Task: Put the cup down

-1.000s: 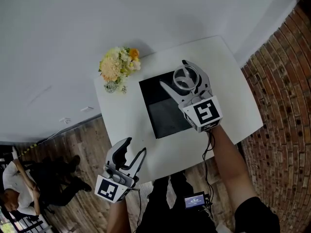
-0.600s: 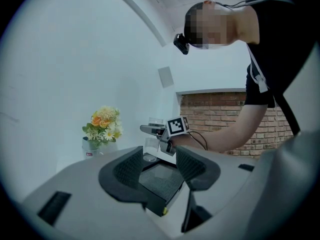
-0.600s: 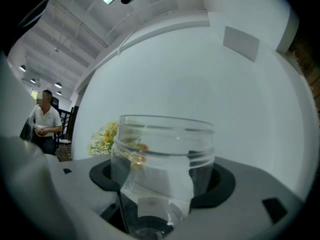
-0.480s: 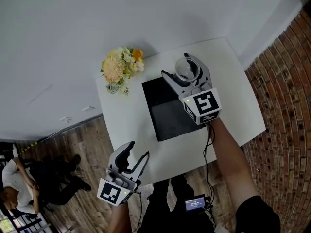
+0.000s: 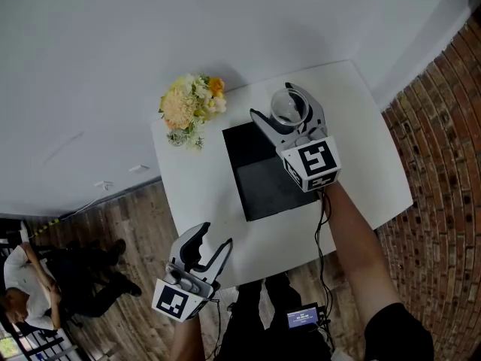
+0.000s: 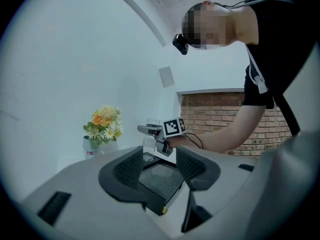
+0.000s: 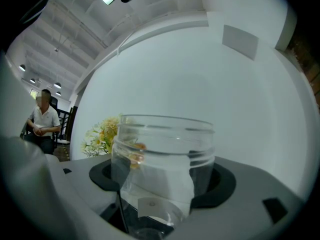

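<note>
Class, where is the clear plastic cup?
Head view, right side: the clear plastic cup is in the right hand-held gripper, at the far corner of the black mat.

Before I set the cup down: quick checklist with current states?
1. Grip: ok. The right tool has its jaws closed on the sides of the clear cup.
2. Cup upright: ok. Its rim looks level in the right gripper view.
3. Landing spot: ok. The cup sits over the far edge of the black mat, with nothing under it.
4. Contact with mat: cannot tell. No view shows the gap under the base.
5. Flowers: ok. They stand apart, to the cup's left.
6. Left tool: ok. It is open, empty and at the near edge of the table.
</note>
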Motion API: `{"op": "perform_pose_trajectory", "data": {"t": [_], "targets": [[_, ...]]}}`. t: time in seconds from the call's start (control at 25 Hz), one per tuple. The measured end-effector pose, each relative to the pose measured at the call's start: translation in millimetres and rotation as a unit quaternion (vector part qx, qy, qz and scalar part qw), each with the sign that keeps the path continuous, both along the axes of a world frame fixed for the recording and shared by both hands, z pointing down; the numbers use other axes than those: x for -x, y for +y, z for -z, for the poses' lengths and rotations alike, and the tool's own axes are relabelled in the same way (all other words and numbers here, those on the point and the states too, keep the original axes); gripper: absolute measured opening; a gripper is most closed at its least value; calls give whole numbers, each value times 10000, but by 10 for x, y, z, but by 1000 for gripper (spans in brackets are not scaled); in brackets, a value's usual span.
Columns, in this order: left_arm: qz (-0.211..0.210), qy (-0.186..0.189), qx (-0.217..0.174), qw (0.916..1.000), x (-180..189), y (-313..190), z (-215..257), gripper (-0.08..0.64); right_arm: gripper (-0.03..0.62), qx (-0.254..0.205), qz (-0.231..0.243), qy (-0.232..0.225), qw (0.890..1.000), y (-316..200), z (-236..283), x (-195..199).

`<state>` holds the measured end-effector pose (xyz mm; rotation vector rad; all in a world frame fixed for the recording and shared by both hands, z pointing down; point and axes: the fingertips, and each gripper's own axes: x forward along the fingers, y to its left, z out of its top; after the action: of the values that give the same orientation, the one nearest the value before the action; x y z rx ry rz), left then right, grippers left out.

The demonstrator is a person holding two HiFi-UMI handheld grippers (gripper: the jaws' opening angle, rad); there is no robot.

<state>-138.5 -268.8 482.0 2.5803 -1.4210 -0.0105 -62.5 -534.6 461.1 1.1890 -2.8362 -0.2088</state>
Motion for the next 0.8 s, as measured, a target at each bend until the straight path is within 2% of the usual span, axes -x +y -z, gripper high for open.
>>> {"op": "perform_pose_trajectory", "data": {"t": [0.48,0.6,0.68,0.8], "targets": [[23,6,-29,10000,16,27,19,211,387,7,112,-20,9999,18,0,17],[40,22,-30,10000,28,37,25,210,400,46,89,-68,9999,4,3,12],[60,24,-29,10000,35,40,28,210,441,51,133,-94,9999,5,11,27],[22,-26,-34,10000,32,53,17,211,449,30,164,-49,9998,6,19,46]]}}
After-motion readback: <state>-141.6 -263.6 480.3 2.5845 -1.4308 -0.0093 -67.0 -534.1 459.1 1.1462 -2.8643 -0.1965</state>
